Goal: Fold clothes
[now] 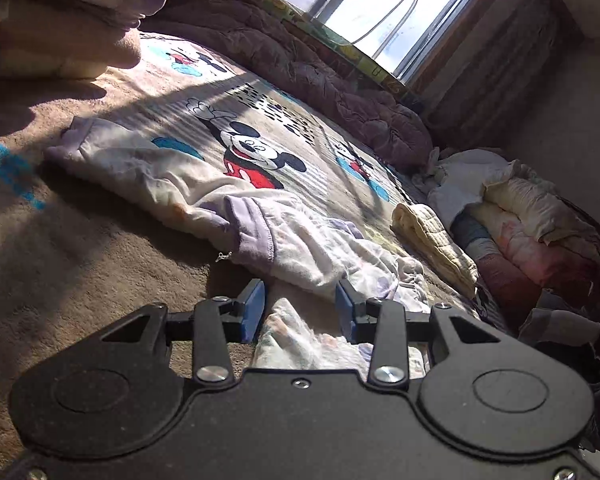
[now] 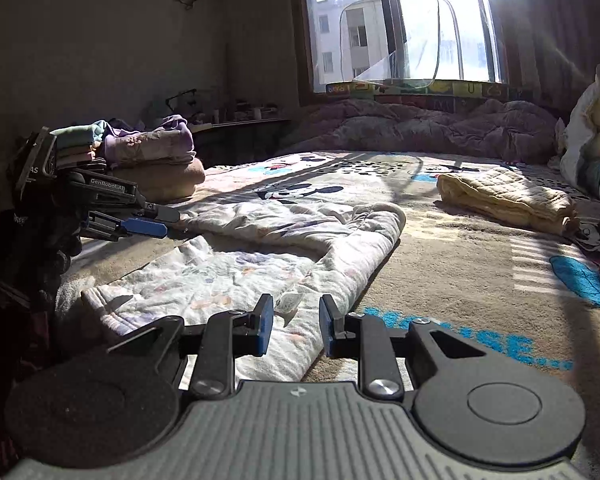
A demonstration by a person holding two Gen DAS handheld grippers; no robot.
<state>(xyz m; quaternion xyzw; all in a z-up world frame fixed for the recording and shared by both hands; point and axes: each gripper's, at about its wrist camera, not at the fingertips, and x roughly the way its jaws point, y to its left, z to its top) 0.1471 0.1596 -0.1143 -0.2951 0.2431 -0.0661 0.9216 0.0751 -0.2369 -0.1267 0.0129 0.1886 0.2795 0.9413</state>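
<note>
A white floral garment with purple cuffs (image 1: 204, 196) lies spread and creased on the Mickey Mouse blanket (image 1: 260, 128); it also shows in the right wrist view (image 2: 236, 264). My left gripper (image 1: 300, 312) is open, low over the garment's near edge, with cloth between and below its blue pads. It also shows from the side in the right wrist view (image 2: 156, 222), at the garment's left edge. My right gripper (image 2: 296, 324) is open over the garment's near hem, where a small white label (image 2: 290, 302) sticks up between the pads.
A folded yellow quilted cloth (image 2: 508, 200) lies on the blanket to the right. A stack of folded clothes (image 2: 148, 152) sits at the left. A rumpled purple duvet (image 2: 420, 128) lies under the window. A pile of bedding (image 1: 520, 220) fills the right side.
</note>
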